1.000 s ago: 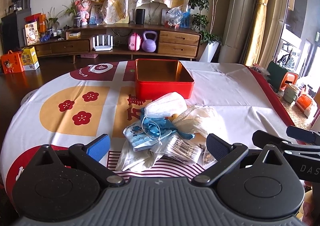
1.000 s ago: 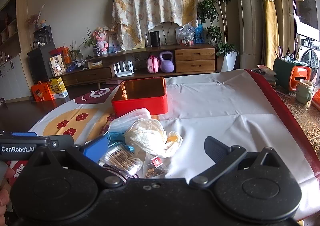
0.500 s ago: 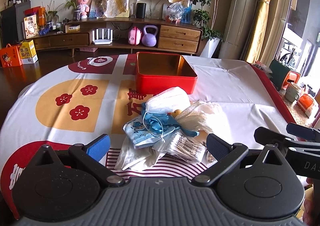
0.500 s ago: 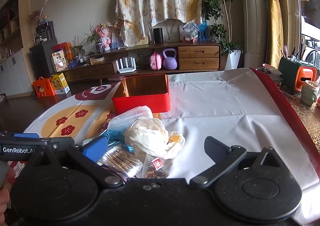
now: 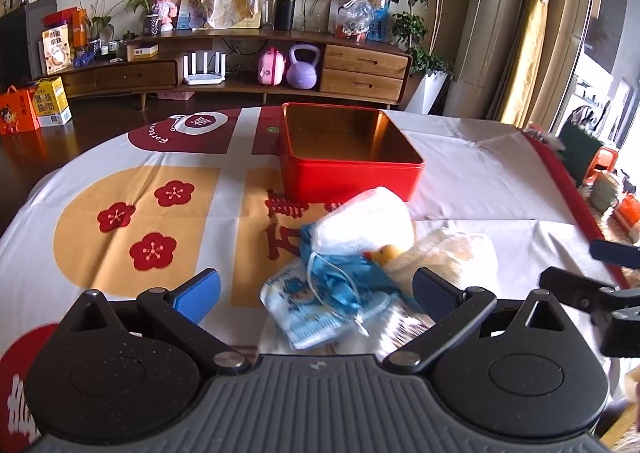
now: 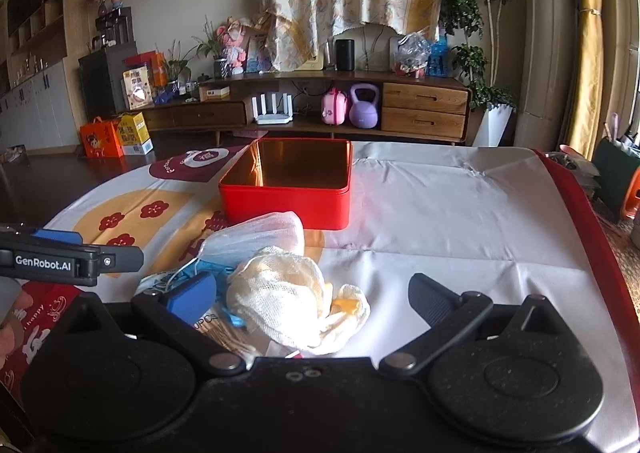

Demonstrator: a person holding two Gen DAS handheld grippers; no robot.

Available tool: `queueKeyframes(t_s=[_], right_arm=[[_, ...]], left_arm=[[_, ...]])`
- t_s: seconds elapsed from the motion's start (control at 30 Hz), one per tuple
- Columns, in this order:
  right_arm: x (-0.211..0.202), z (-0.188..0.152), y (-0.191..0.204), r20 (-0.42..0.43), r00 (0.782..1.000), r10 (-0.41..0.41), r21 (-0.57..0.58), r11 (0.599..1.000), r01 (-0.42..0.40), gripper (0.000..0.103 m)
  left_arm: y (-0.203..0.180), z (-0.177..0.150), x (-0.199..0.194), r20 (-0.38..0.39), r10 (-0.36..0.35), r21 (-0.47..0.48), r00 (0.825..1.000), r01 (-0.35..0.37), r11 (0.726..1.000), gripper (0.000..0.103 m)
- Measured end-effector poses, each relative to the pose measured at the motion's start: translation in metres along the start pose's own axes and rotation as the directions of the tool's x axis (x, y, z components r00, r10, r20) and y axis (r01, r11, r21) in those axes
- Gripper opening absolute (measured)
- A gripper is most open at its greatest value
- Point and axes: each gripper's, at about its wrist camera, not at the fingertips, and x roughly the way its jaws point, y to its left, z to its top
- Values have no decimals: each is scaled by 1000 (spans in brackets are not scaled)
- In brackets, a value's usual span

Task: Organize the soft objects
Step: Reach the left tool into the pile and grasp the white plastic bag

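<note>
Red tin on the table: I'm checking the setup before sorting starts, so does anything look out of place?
The square red metal tin sits upright and empty. The soft items, including a white face mask and cream gauze cloth, lie jumbled in one heap before it.

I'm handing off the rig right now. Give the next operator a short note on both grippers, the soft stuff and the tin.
Left gripper: jaws open, holding nothing, aimed at the pile.
Right gripper: jaws open, holding nothing, straddling the cream mesh cloth.
Pile of soft items sits on the tablecloth just in front of the red tin: white face mask, blue glove, wipes packet, cotton swab pack, mesh cloth.
Done: nothing; the tin looks empty.
Left: move every soft item into the tin.
</note>
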Motion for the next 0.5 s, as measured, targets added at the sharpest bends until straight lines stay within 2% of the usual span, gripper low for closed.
queueKeyframes(t_s=[0.3,0.4,0.5], right_arm=[[38,2,-3,-76,992,97,-60,993,-102,93],[49,0,1,-110,986,124,-85,987,-133,87],[57,1,3,-122,982,142,-100,983,-155,86]], left_arm=[[8,-10,50,-105,-31,7,994,32,999,102],[8,1,57,-86,-40,5,996,40,999,102],[0,20,66,-52,-65,43,997,67,997,102]])
